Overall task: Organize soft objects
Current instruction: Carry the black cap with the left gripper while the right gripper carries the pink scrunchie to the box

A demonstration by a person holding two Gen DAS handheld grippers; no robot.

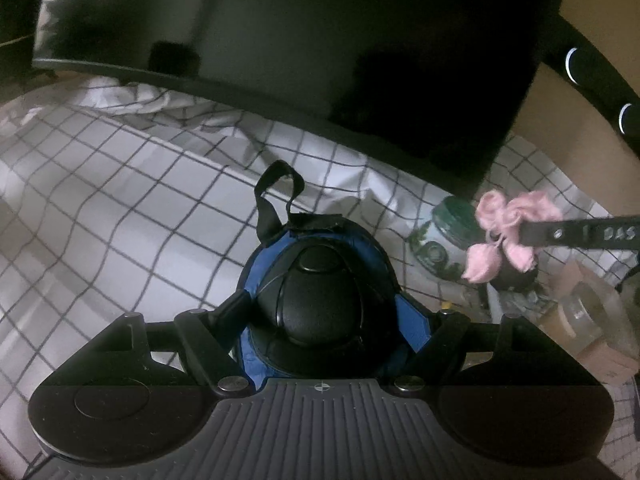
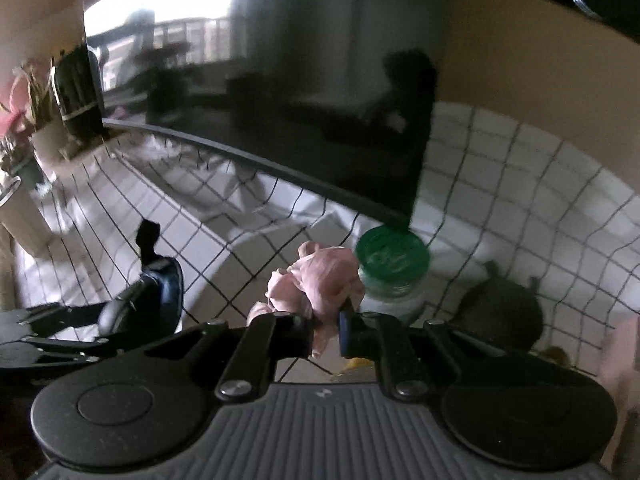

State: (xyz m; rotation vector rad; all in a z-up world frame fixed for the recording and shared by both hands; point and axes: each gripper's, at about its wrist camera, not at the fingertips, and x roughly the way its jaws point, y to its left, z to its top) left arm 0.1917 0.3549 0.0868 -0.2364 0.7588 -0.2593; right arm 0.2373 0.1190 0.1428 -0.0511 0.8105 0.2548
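Carrying stage: left gripper [image 1: 320, 312] clamped on black-and-blue padded pouch [image 1: 320, 300], lower centre; right gripper [image 2: 326, 334] clamped on pink scrunchie [image 2: 320, 284], centre frame; next likely needs placing both on the checked cloth [image 1: 120, 208].

Both tongs [image 1: 320, 320] [image 2: 326, 330] clamped, loaded.

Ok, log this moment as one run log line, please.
left gripper: shut on black-and-blue pouch | right gripper: shut on pink scrunchie | both above checked cloth | green-lidded jar beyond
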